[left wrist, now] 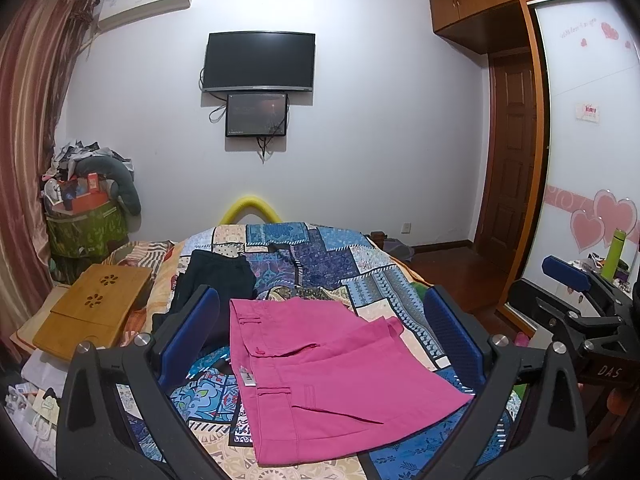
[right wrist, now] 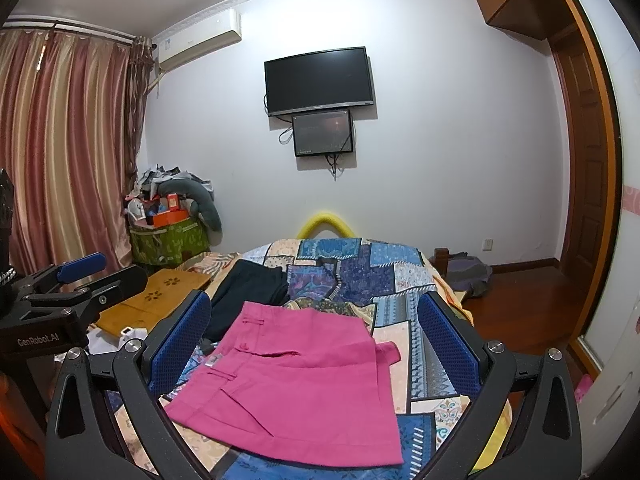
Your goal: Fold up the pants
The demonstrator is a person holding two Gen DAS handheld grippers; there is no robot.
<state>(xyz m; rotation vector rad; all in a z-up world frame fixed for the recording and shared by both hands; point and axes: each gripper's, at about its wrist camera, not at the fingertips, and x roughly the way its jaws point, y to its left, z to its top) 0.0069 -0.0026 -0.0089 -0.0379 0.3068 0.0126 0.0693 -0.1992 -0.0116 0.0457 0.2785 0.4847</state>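
Pink pants point(left wrist: 320, 380) lie folded into a compact stack on the patchwork bedspread point(left wrist: 320, 264); they also show in the right wrist view point(right wrist: 300, 384). A dark garment point(left wrist: 216, 284) lies behind them to the left, also in the right wrist view point(right wrist: 248, 292). My left gripper point(left wrist: 320, 344) is open and empty, hovering above the pants. My right gripper point(right wrist: 316, 344) is open and empty, also above the pants. The right gripper shows at the right edge of the left wrist view point(left wrist: 580, 304); the left gripper shows at the left of the right wrist view point(right wrist: 72, 284).
A bamboo lap tray point(left wrist: 92, 312) sits on the bed's left side. A green bin piled with clutter point(left wrist: 84, 224) stands in the far left corner by the curtain point(right wrist: 60, 152). A wardrobe point(left wrist: 588, 160) and door are at right. A TV point(left wrist: 258, 62) hangs on the far wall.
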